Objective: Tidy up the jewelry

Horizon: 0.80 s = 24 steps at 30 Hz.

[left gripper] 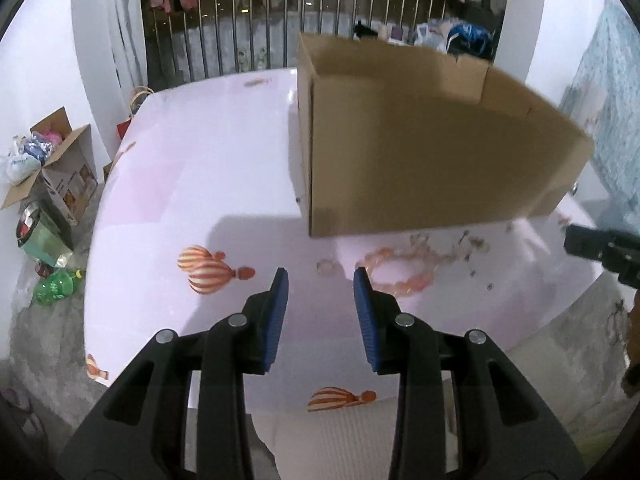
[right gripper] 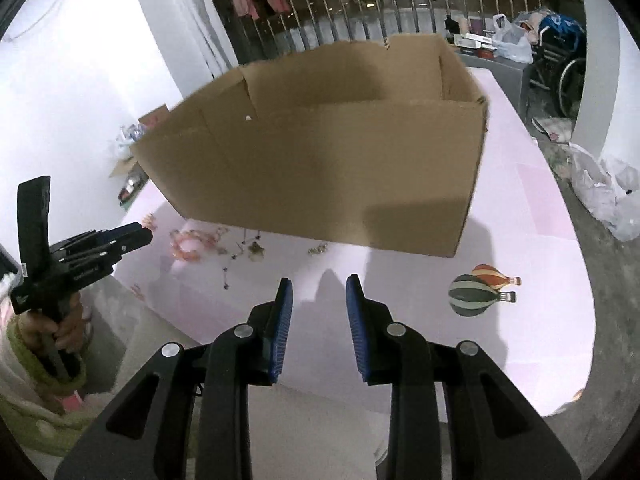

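Both your tongs are apart and empty: left tongs (left gripper: pixel 320 280), right tongs (right gripper: pixel 319 285). The jewelry sits on the pink desk (left gripper: pixel 192 168) right in front of the cardboard box (left gripper: pixel 420 152): a pink bead bracelet (left gripper: pixel 400 274), a small clear ring (left gripper: pixel 326 268) just beside it, and thin chain pieces (right gripper: pixel 240 254) scattered to the right. Risks: the beads look slick and could roll out of the pads; chains look tangled, so one pull may drag its neighbours; blurred frames suggest speed, so you may overshoot and scatter pieces off the desk's near edge.
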### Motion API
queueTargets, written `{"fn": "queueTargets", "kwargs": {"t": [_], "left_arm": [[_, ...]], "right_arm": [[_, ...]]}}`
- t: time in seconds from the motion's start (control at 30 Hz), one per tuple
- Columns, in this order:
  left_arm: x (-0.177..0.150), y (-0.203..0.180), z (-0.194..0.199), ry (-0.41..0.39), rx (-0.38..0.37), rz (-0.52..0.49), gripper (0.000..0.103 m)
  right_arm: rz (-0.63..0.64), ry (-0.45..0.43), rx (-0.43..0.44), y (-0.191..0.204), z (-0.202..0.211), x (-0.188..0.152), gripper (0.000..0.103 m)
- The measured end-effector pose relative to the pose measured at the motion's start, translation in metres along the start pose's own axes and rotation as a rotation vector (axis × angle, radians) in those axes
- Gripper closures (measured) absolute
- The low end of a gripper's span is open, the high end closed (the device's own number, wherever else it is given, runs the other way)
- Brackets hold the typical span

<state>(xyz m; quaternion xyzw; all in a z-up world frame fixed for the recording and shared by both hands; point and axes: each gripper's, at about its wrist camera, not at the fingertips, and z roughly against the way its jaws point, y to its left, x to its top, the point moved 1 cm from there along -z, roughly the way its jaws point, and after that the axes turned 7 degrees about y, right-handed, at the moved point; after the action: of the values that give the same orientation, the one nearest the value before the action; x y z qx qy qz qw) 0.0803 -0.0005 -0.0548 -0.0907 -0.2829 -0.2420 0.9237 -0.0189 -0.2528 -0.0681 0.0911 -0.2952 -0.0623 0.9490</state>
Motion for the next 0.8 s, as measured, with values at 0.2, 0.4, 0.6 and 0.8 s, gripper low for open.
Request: {"fn": "queueTargets", "kwargs": {"t": [0.2,0.4,0.6,0.8], "left_arm": [[-0.001,0.003,-0.020,0.026,0.032,-0.019,0.074],[-0.001,0.002,-0.026,0.020,0.028,-0.036,0.076],[0.004,-0.001,-0.030,0.020,0.013,-0.062,0.083],[0.008,-0.003,-0.032,0.019,0.005,-0.084,0.092]], "right_arm": [[0.026,0.018,-0.001,0.005,-0.015,-0.002,0.075],[0.024,0.020,0.008,0.008,-0.021,0.004,0.075],[0.021,0.028,0.011,0.005,-0.026,0.004,0.075],[0.024,0.019,0.002,0.004,-0.023,0.003,0.075]]}}
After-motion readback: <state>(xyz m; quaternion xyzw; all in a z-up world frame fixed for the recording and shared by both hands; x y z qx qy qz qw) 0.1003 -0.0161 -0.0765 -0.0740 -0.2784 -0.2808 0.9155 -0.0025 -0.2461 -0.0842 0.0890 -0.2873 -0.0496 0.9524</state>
